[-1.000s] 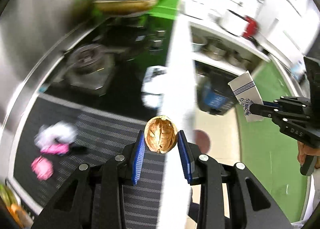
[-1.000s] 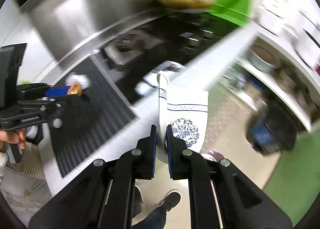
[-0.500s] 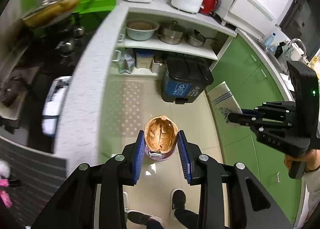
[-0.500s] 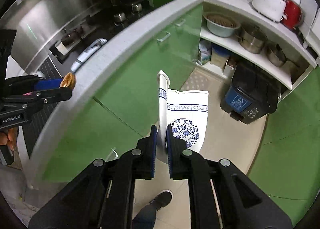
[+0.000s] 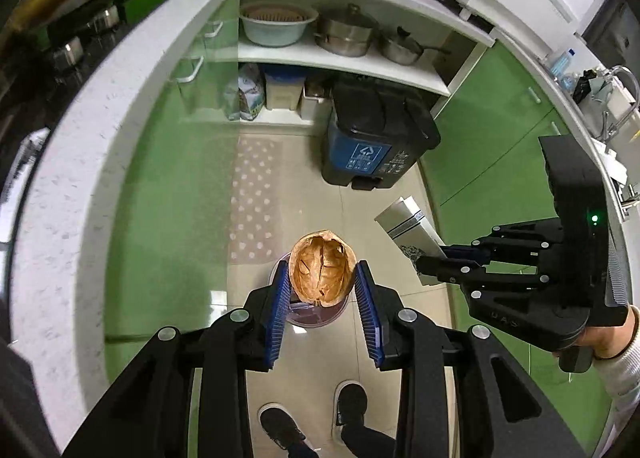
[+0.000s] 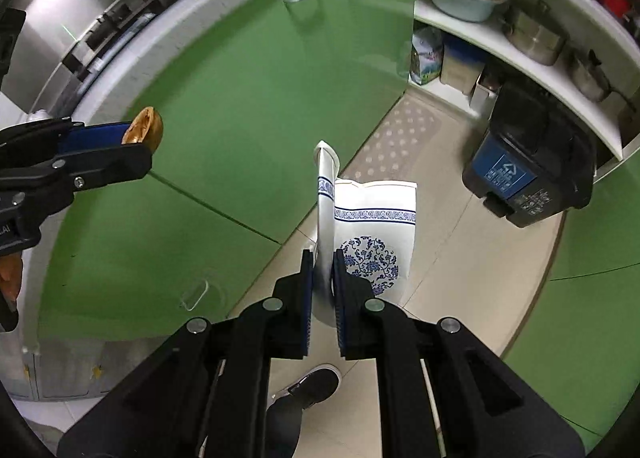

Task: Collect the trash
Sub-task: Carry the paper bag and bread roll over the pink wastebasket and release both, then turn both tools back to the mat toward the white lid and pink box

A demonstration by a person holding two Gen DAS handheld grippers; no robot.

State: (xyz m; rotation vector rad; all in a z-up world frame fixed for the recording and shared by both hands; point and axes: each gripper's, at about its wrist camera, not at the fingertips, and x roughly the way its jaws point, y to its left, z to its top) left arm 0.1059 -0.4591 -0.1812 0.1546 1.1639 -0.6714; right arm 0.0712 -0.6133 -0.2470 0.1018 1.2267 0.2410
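My left gripper [image 5: 322, 278] is shut on a brown walnut shell half [image 5: 322, 273] and holds it over the floor, right above a small purple-rimmed bin [image 5: 316, 312] mostly hidden behind it. My right gripper [image 6: 322, 278] is shut on a flattened white paper packet with blue floral print [image 6: 374, 234]. The right gripper also shows in the left wrist view [image 5: 424, 262], to the right of the shell, with the packet [image 5: 408, 228]. The left gripper with the shell [image 6: 146, 130] shows at the left of the right wrist view.
A black and blue pedal bin [image 5: 374, 142] stands on the tiled floor below open shelves with pots [image 5: 346, 32] and a basin [image 5: 278, 22]. Green cabinets [image 6: 224, 106] and a white counter [image 5: 80, 154] curve round the left. The person's shoes [image 5: 312, 418] are below.
Both grippers have swung away from the stove and counter mat, out over the kitchen floor, still holding the shell and the packet. The view now points down at the bins.
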